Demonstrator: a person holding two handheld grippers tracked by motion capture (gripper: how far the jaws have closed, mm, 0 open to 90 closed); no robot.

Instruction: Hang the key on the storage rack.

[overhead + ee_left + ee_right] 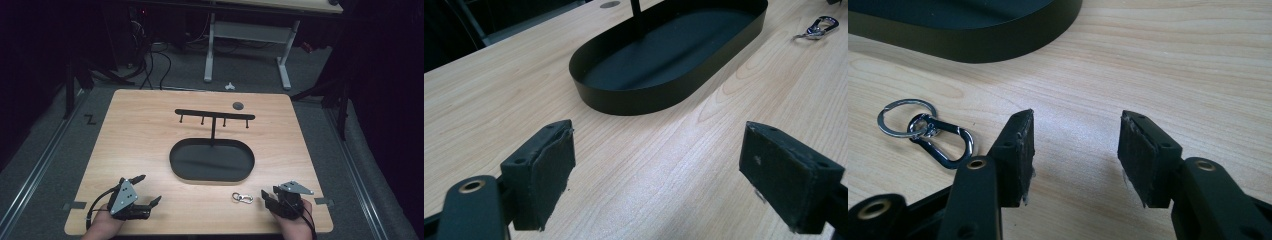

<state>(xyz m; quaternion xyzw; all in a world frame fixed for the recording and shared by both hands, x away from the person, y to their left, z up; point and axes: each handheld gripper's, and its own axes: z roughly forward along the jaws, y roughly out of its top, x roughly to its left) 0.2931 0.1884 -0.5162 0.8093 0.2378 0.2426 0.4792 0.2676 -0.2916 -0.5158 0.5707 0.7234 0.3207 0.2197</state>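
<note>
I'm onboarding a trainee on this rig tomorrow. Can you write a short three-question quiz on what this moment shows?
1. True or false: the key clip lies inside the black oval tray.
2. Which gripper is nearer the key clip: A) left gripper B) right gripper?
3. What, if anything, sits between the right gripper's jaws?

Key
1. False: it lies on the table, in front of the tray.
2. B.
3. Nothing; the jaws stand apart over bare wood, with the clip off to one side.

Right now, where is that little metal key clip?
In the high view the key clip lies flat on the table, just left of the right gripper, near the tray.
</note>
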